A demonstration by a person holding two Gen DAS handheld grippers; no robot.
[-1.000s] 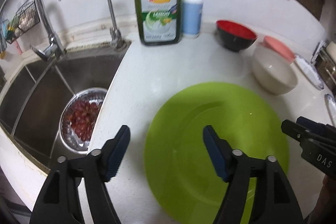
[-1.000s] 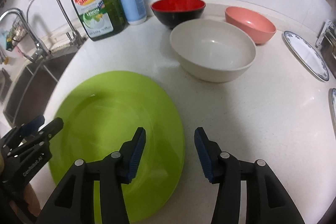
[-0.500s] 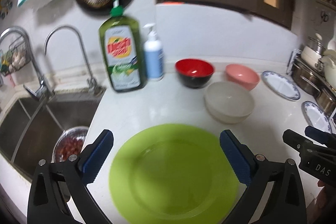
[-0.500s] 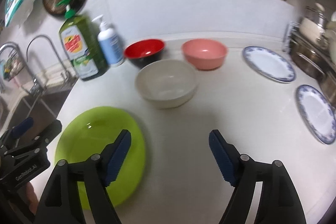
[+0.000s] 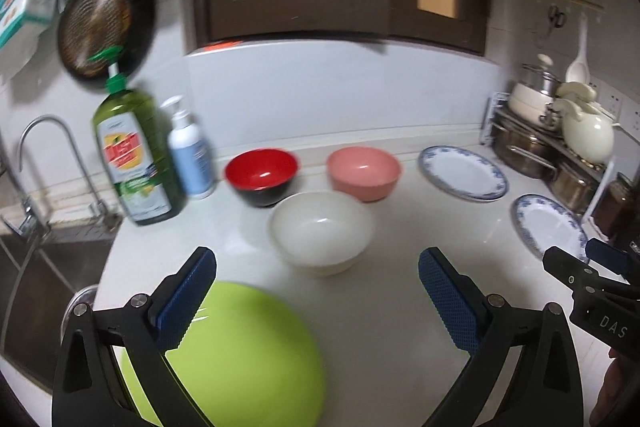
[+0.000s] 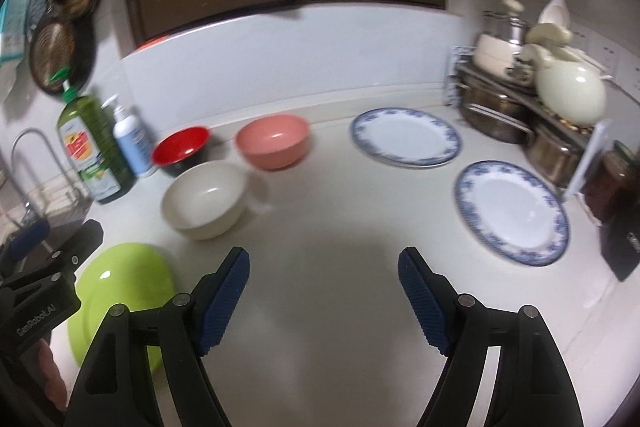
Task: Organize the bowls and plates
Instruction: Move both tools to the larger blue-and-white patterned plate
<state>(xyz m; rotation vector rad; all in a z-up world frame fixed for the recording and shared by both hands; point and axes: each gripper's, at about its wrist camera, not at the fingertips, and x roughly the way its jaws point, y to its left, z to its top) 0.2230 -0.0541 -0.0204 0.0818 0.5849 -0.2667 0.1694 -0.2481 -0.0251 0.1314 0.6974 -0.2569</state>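
The left gripper (image 5: 316, 291) is standing with its jaws spread wide and nothing between the blue pads (image 5: 185, 297); it is hovering above the white counter (image 5: 392, 307). The right gripper (image 6: 324, 291) is likewise gaping over bare counter, gripping nothing. Both sets of jaws have just been opening, with nothing between them.

The green plate (image 5: 240, 355) is lying flat on the counter just below the left gripper, near the sink (image 5: 36, 267) edge. Beyond it, the white bowl (image 5: 322, 231) is sitting near the middle, with the red bowl (image 5: 262, 177) and the pink bowl (image 5: 363, 173) close behind it, apart from each other. Two blue-rimmed plates (image 6: 405, 137) (image 6: 512, 211) are lying separately to the right, near a rack of pots (image 6: 520, 123). A dish soap bottle (image 5: 130, 157) and a pump bottle (image 5: 188, 155) are standing beside the tap (image 5: 56, 155).
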